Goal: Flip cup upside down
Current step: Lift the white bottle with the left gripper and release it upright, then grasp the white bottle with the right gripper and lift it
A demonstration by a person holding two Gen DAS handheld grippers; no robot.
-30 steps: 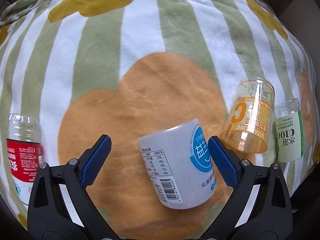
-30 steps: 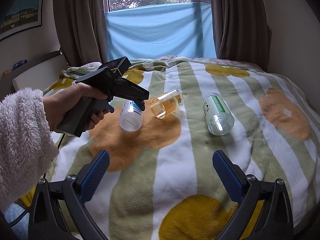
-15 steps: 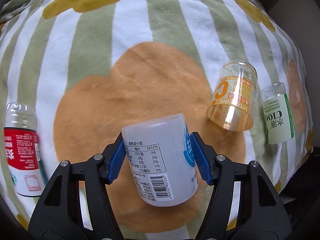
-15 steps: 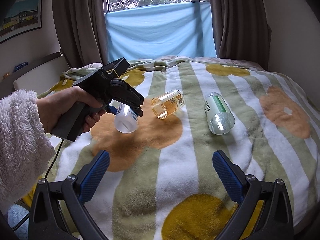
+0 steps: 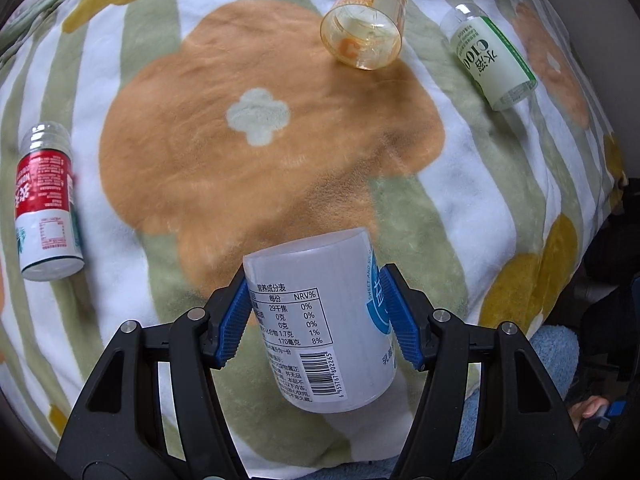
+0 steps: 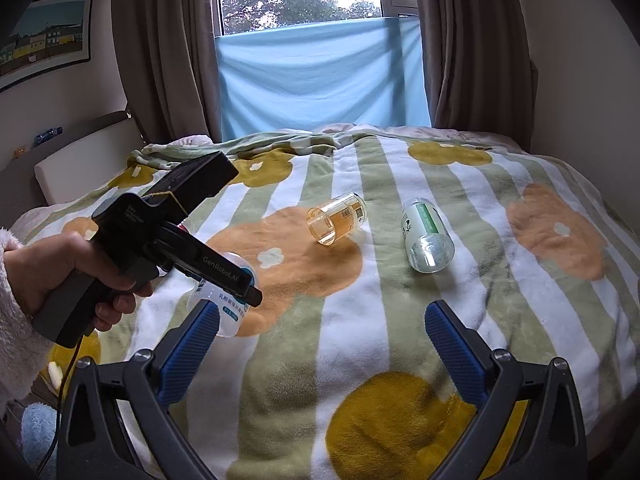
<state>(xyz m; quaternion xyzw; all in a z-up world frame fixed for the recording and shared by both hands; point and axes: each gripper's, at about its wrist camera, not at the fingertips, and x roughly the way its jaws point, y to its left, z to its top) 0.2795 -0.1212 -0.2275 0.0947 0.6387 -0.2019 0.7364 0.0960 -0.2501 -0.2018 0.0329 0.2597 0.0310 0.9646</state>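
Left hand (image 6: 76, 272), fuzzy white sleeve at the wrist, wraps the pistol grip of the left gripper (image 5: 316, 316); tool angled forward and down over the near-left part of the bed (image 6: 400, 320). "GenRoboLAI"-like white lettering reads along its black arm; last letters not sharp.

Left gripper: blue pads (image 5: 234, 320) pressed on opposite sides of the white cup (image 5: 320, 320), narrow gap filled by the cup body. Cup is clear of the blanket (image 5: 260, 160), lifted over the near edge, tilted, with one end pointing away from the camera and the other hanging below the pads. From the right wrist view the cup (image 6: 230, 304) sits under the black arm, partly hidden.

Cup label: nutrition table headed "NRV%", rows 0%, 0%, 0%, 1%, 8%, "170" in the last row, barcode beneath, digits roughly "6 955767 802265". Blue roundel on the side with "SWEET AND S…", rest wrapped out of sight.

Right gripper (image 6: 320, 344): fingers spread wide, nothing between them, low over the near edge of the bed.

Others lying on the blanket: amber cup (image 5: 362, 24) with a big orange "C", mid-bed; green-label bottle (image 5: 490, 54) marked "C100" toward the right edge; red-label bottle (image 5: 46, 204) near the left edge, text unreadable.
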